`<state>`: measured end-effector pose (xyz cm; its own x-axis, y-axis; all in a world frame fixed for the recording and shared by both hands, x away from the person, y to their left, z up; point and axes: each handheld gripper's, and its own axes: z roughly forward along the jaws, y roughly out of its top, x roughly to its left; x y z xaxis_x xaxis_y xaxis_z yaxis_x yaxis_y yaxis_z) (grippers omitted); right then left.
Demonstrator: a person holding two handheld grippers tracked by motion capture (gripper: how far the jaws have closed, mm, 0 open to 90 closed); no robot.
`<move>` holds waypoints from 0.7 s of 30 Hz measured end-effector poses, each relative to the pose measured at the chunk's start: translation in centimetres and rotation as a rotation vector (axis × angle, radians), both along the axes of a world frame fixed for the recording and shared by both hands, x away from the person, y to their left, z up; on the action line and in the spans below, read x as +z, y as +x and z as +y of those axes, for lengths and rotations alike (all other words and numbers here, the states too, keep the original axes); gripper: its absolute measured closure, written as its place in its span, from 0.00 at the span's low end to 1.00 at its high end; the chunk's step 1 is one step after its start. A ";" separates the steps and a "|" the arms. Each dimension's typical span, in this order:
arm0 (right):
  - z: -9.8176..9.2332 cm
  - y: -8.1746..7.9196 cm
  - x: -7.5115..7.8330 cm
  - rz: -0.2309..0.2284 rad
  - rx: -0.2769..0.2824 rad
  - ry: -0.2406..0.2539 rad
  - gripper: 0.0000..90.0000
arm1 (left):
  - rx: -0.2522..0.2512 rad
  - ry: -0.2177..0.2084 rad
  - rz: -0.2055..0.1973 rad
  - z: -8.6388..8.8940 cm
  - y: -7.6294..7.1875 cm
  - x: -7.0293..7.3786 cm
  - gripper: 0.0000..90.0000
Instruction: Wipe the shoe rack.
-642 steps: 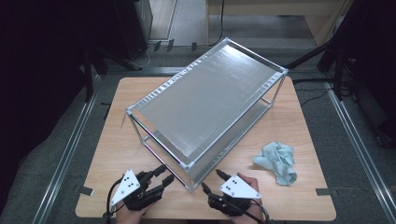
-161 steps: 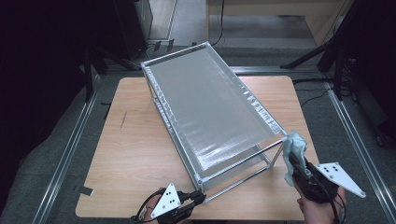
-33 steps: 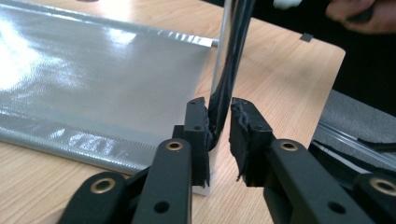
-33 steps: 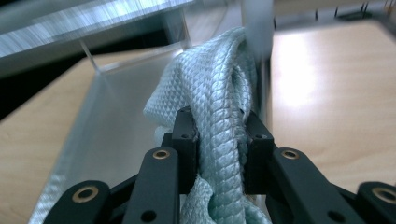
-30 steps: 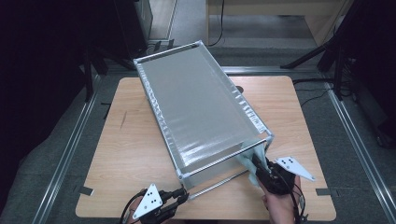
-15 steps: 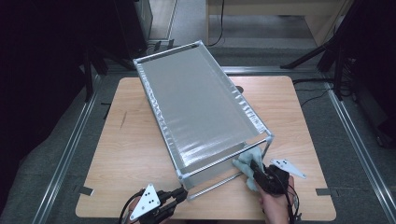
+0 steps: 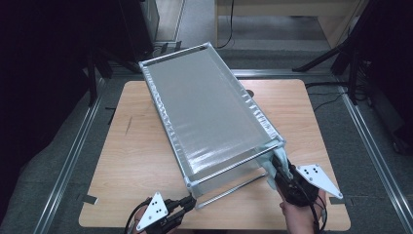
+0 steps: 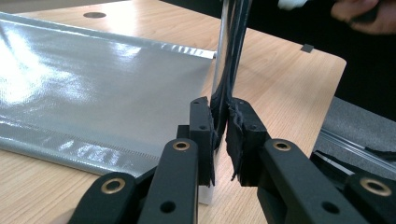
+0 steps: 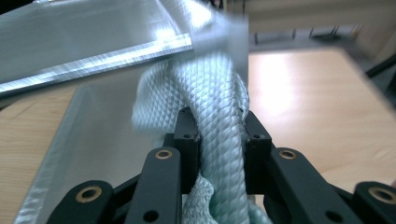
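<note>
Left gripper (image 8: 219,135) is clamped tight on the rack's (image 7: 204,112) near-left leg (image 8: 229,56), pinning it to the table (image 7: 131,161). Right gripper (image 9: 219,135) has its jaws closed on a bunched cloth (image 9: 210,98), pressing it against the rack's near-right corner post, up by the top shelf.

A silver two-tier rack (image 7: 204,112) with metal posts stands slantwise on the table, and a bunched pale-green waffle-weave cloth (image 9: 215,116) presses against its near right corner post.
</note>
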<state>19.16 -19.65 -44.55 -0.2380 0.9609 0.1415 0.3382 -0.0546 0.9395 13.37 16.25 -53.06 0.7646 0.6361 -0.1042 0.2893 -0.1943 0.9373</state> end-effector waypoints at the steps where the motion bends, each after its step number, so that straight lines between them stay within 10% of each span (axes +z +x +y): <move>1: 0.0 -0.1 0.3 -0.010 0.003 -0.019 0.82 | 0.000 0.000 0.000 0.0 0.0 0.0 0.90; 8: -0.8 0.7 -2.4 0.131 0.019 -0.005 0.82 | -0.001 0.002 0.000 0.0 0.0 0.0 0.90; 14: -0.9 2.0 -6.6 0.291 0.049 -0.147 0.82 | 0.000 0.002 0.001 0.0 0.0 0.0 0.90; 21: -1.3 2.2 -7.0 0.308 0.059 -0.214 0.82 | -0.001 0.003 0.000 0.0 0.0 0.0 0.90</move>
